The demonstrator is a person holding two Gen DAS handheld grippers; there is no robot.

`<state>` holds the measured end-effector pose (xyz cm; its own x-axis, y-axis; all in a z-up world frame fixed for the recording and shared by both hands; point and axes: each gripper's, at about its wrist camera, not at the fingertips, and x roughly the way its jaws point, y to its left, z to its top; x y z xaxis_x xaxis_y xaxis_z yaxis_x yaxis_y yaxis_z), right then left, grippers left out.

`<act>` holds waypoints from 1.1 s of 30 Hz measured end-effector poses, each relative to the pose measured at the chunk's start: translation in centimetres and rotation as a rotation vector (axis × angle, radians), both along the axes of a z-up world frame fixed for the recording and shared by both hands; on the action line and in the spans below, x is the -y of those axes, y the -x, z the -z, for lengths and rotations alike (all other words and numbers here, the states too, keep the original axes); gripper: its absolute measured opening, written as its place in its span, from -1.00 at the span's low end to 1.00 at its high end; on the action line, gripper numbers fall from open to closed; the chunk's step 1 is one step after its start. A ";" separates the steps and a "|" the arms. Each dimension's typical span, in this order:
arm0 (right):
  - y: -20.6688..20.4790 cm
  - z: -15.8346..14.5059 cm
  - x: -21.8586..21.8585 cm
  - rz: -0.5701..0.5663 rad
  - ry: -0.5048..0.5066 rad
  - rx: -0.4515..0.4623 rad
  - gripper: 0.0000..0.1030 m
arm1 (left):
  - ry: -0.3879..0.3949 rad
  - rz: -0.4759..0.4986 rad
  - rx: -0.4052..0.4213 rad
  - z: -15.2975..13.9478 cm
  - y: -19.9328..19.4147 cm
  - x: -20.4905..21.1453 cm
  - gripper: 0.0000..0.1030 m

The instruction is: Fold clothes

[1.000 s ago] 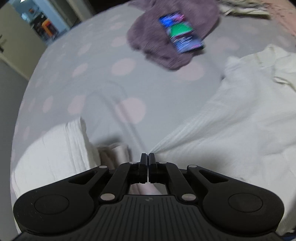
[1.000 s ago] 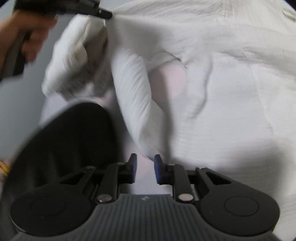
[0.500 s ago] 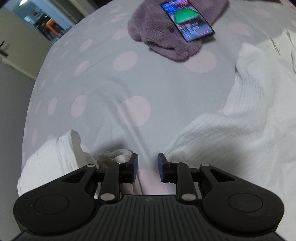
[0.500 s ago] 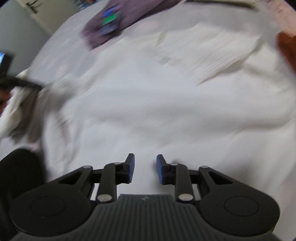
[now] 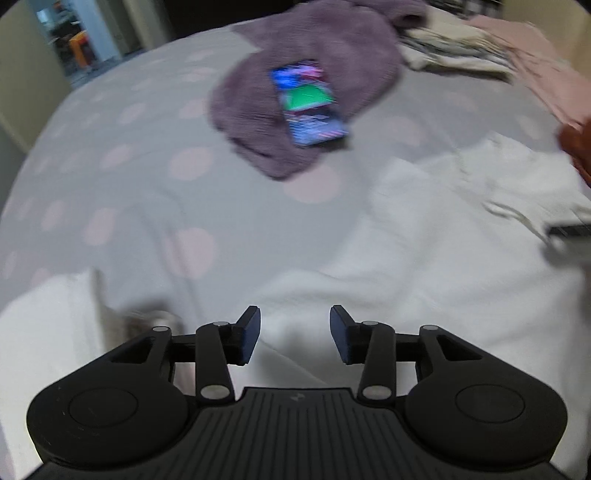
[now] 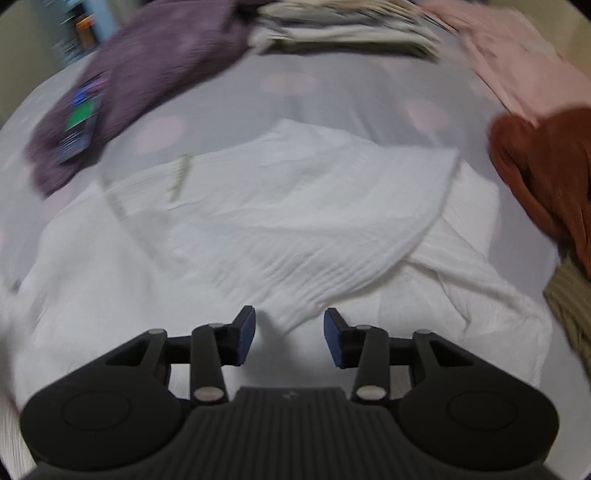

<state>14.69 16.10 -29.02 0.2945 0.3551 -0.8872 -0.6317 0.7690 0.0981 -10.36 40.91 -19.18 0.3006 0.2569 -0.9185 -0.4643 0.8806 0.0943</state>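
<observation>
Both views smeared by motion blur. Left gripper (image 5: 294, 334) released, jaws spread wide with nothing between them, hovering over the near edge of the white garment (image 5: 424, 251). Right gripper (image 6: 289, 338) likewise released, jaws apart and empty, above the same white garment (image 6: 280, 221), with a folded point of the ribbed fabric lying just past the gap between its jaws. The garment lies spread on the bedsheet (image 5: 122, 192), grey with pale pink dots, occupying the near and right part of the left view and the whole middle of the right view; one panel is folded diagonally over the rest, and the right side shows a second layer under it. More white cloth (image 5: 44, 325) sits bunched at the near left of the left view. Far from the garment, a purple fleecy garment (image 5: 317, 48) with a lit phone (image 5: 308, 103) resting on it; both well apart from the white one. Farther right, a striped pale cloth (image 6: 343, 26), a pink garment (image 6: 517, 55), and at the right edge a rust-coloured garment (image 6: 546, 166), near the white garment's right side; an olive ribbed piece (image 6: 572, 306) below it.
</observation>
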 end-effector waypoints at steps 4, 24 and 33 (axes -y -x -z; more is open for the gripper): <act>-0.8 0.6 -0.2 0.051 -0.016 -0.011 -0.12 | 0.074 0.071 -0.018 1.8 -0.7 2.4 -0.24; -13.9 -15.0 4.9 0.068 -0.177 0.268 -0.84 | 0.165 0.133 -0.073 3.4 -3.4 4.9 -0.21; -22.0 -18.4 15.3 0.560 -0.388 0.214 -0.30 | 0.185 0.154 -0.101 3.8 -3.3 6.0 -0.21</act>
<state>36.70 0.83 -10.59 0.6784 0.3780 -0.6300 -0.1878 0.9182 0.3487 -7.04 34.95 -22.95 0.2275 0.0403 -0.9729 -0.3201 0.9467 -0.0356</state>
